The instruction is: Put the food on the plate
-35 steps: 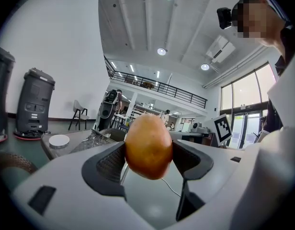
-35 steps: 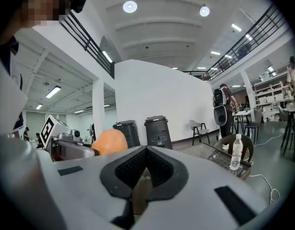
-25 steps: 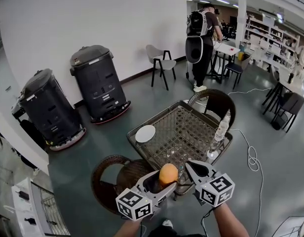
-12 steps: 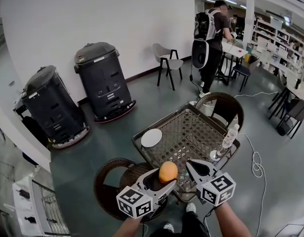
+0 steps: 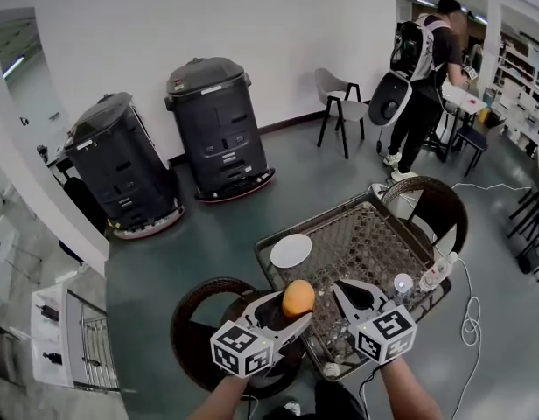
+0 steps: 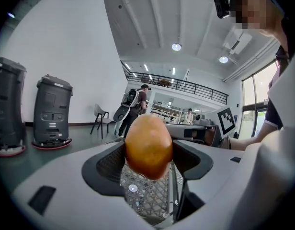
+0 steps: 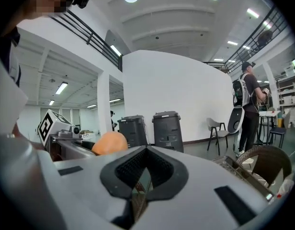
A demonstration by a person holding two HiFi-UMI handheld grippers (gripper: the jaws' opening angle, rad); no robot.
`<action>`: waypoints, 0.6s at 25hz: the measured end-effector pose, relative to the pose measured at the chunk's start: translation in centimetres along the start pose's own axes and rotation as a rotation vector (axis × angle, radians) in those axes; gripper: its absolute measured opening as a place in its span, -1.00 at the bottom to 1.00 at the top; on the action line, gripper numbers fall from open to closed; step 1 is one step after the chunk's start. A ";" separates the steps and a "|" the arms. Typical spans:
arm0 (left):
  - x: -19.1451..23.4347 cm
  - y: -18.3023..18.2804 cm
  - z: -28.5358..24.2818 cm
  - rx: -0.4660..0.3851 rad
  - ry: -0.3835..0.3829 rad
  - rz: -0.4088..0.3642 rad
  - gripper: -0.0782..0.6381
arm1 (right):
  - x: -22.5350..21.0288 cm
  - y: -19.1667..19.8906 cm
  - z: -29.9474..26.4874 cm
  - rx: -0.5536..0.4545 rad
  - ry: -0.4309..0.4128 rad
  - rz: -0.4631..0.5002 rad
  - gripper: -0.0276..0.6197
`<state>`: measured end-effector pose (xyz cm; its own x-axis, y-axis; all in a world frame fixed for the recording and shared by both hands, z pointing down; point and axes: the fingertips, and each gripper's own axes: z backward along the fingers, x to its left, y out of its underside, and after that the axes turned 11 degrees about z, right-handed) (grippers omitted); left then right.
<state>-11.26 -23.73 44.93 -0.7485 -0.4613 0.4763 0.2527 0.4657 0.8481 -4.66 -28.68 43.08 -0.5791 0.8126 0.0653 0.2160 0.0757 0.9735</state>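
An orange, egg-shaped piece of food (image 5: 297,297) (image 6: 148,146) is held in the air, and my left gripper (image 5: 294,305) (image 6: 148,163) is shut on it above the near edge of the wicker table (image 5: 366,239). The white plate (image 5: 290,250) lies bare on the table's left corner, beyond the food. Just to the right, my right gripper (image 5: 343,290) (image 7: 145,163) is shut with nothing between its jaws. In the right gripper view the food (image 7: 110,143) shows at the left.
A clear bottle (image 5: 434,274) and a small round glass (image 5: 402,282) stand at the table's right edge. Wicker chairs sit at the near left (image 5: 199,326) and far right (image 5: 437,206). Two black machines (image 5: 219,129) (image 5: 121,164) stand by the wall. A person (image 5: 424,86) stands far right.
The head view has swung to the left, so the table and plate sit further right in the picture. Both grippers keep their pose, the left still holding the food.
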 end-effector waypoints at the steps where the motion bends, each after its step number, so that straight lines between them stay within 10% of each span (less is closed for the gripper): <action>1: 0.8 -0.2 -0.6 0.001 -0.021 -0.001 0.10 | -0.6 0.2 -0.8 0.004 -0.016 0.006 -0.90; 15: 11.5 1.6 -9.7 0.100 -0.265 0.022 0.10 | -8.6 4.8 -9.9 0.043 -0.159 -0.046 -0.90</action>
<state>-13.55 -35.64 53.98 -0.8808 -0.2430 0.4064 0.2189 0.5519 0.8047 -6.46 -41.02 49.42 -0.4582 0.8887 -0.0182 0.2273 0.1369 0.9642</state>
